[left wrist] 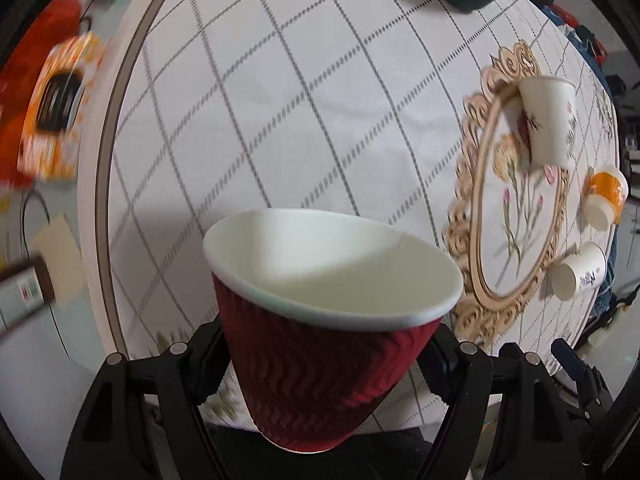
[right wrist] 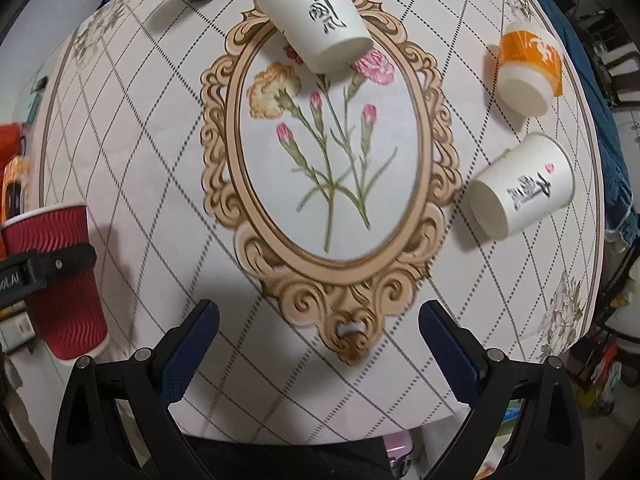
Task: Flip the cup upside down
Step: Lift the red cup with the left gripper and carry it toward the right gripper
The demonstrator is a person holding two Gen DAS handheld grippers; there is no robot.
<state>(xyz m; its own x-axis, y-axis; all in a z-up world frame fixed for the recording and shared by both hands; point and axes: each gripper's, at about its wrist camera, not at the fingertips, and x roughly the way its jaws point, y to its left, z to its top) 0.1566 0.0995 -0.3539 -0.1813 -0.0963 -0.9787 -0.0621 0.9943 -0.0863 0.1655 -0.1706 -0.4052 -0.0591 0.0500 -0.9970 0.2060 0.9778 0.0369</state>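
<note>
1. The left tongs (left wrist: 320,364) clamp the red cup (left wrist: 324,344) round its ribbed wall, mouth up, lifted off the table (left wrist: 280,100), probably for turning over.
2. White cups (right wrist: 316,20) already stand upside down.
3. The right tongs (right wrist: 320,344) hang apart, holding nothing, apparently waiting.

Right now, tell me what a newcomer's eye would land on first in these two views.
The red ripple-wall paper cup fills the left wrist view, clamped in the left claw with its white mouth facing up and forward. On the tablecloth, the ornate oval frame with carnations dominates the right wrist view. Around it stand upside-down cups: two white calligraphy ones and an orange-banded one.
</note>
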